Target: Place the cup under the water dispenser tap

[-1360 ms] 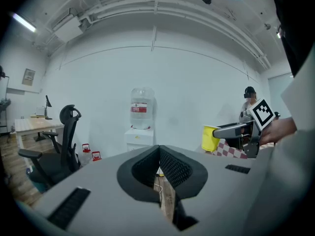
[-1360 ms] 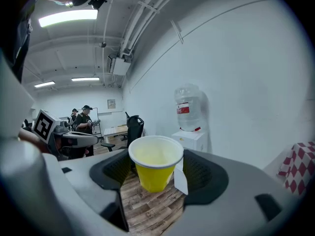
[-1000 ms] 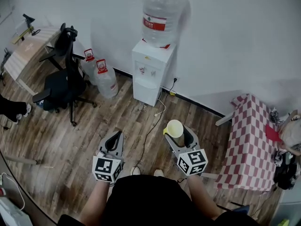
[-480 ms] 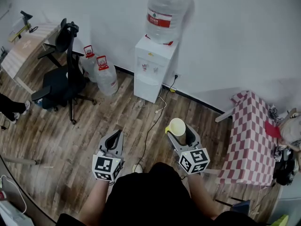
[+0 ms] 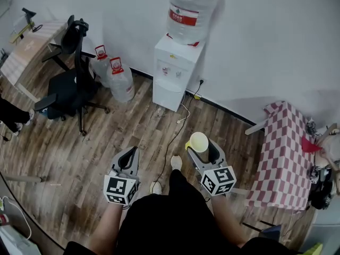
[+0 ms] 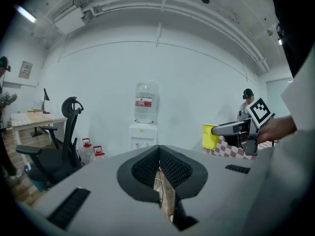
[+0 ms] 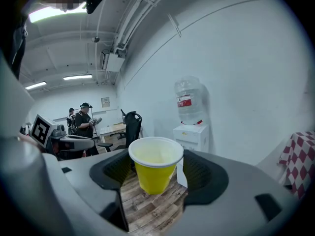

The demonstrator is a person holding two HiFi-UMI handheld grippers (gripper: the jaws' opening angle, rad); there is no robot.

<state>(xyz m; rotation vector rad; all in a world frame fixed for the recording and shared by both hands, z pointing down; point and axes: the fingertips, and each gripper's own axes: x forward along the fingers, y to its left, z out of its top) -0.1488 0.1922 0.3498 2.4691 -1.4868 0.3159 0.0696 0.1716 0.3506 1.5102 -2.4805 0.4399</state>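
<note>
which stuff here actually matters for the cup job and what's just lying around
For the job: yellow cup, held in the right gripper; water dispenser.
Lying about: office chair, two spare water bottles, checked table.

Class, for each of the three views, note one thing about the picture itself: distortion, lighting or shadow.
Head view: soft, even light; the water dispenser casts a faint shadow on the wall to its right. Left gripper view: heavy fisheye, ceiling lines bow, corners black. Right gripper view: same fisheye; the yellow cup is sharp, ceiling strip lights glare at upper left.
</note>
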